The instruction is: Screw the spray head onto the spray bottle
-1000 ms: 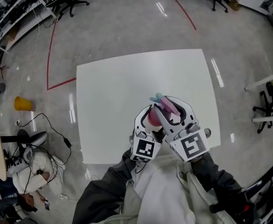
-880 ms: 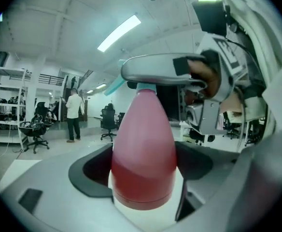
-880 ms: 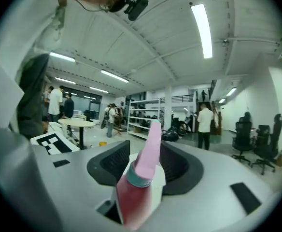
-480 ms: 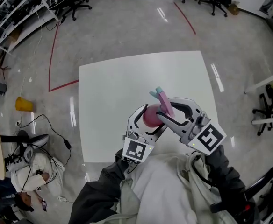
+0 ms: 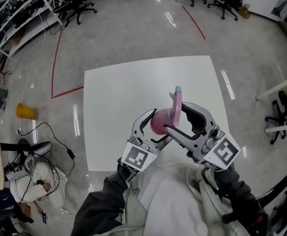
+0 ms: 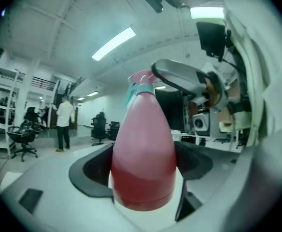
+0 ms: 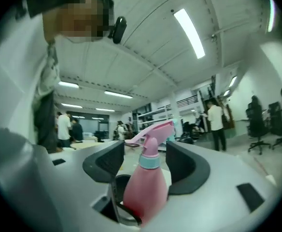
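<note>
Running beside the white table [image 5: 114, 112], red tape [image 5: 54, 58] marks the glossy grey floor [image 5: 133, 28].

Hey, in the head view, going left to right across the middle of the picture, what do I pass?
Yellow object on the floor → red tape line on the floor → pink spray bottle → spray head → office chair by the right edge.

White rectangular tabletop [image 5: 119, 112], matte surface, standing on a glossy grey floor [image 5: 133, 28]. The floor carries red tape lines [image 5: 67, 91] and a yellow object [image 5: 24, 111] left of the tabletop.
</note>
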The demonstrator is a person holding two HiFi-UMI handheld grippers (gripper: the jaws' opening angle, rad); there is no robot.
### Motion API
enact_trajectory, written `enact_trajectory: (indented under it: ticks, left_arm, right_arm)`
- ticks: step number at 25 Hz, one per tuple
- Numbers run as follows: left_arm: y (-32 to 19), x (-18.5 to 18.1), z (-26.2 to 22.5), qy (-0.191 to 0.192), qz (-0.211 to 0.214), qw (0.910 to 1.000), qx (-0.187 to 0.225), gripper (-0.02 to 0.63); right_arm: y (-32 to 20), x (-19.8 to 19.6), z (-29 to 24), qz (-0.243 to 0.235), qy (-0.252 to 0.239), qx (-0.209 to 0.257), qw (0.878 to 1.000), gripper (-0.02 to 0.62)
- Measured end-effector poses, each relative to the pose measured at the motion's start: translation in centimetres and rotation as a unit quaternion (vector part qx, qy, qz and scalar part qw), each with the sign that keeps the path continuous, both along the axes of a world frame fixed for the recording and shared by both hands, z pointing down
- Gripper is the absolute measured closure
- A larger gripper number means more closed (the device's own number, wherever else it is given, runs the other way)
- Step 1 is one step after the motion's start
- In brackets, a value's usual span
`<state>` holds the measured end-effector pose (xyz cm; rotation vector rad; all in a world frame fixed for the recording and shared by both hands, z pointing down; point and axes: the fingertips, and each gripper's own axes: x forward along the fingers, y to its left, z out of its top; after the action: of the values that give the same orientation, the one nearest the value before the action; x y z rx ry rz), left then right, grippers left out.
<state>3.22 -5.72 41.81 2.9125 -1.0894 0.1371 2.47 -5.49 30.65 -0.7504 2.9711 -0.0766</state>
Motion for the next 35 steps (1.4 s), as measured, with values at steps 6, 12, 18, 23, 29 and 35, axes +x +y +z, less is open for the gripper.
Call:
enact_trajectory:
  ticks: [6, 12, 18, 23, 29, 35]
  left_arm:
    - [4.7, -0.6, -2.9, 0.070, 0.186, 0.9799, -0.024, 0.198]
    - [7.6, 1.1, -2.7, 0.079, 0.273, 0.9565, -0.067, 0.198]
    - [4.0, -0.4, -1.6, 0.113, 0.174, 0.9755, -0.073, 0.198]
    - [2.1, -1.2, 0.0, 0.074, 0.097, 0.9901, -0.070, 0.199]
    - [-0.2, -1.8, 0.5, 0.010, -0.010, 0.9989, -0.046, 0.199]
    - [-1.9, -2.2, 0.5, -0.038, -0.081, 0.9955, -0.032, 0.201]
  right_arm:
    - [1.3, 0.8, 0.3, -0.122, -0.006, -0.025, 0.992, 0.256]
    - [3.6, -0.9, -1.3, -0.236, -0.025, -0.040, 0.971, 0.227]
    - [2.2, -0.8, -0.6, -0.171, 0.015, -0.005, 0.985, 0.418]
    - [1.8, -0.7, 0.9, -0.090, 0.083, 0.015, 0.992, 0.557]
    - [0.4, -0.3, 1.4, 0.025, 0.107, 0.005, 0.994, 0.555]
    - [0.9, -0.7, 0.5, 0.038, 0.074, -0.024, 0.996, 0.540]
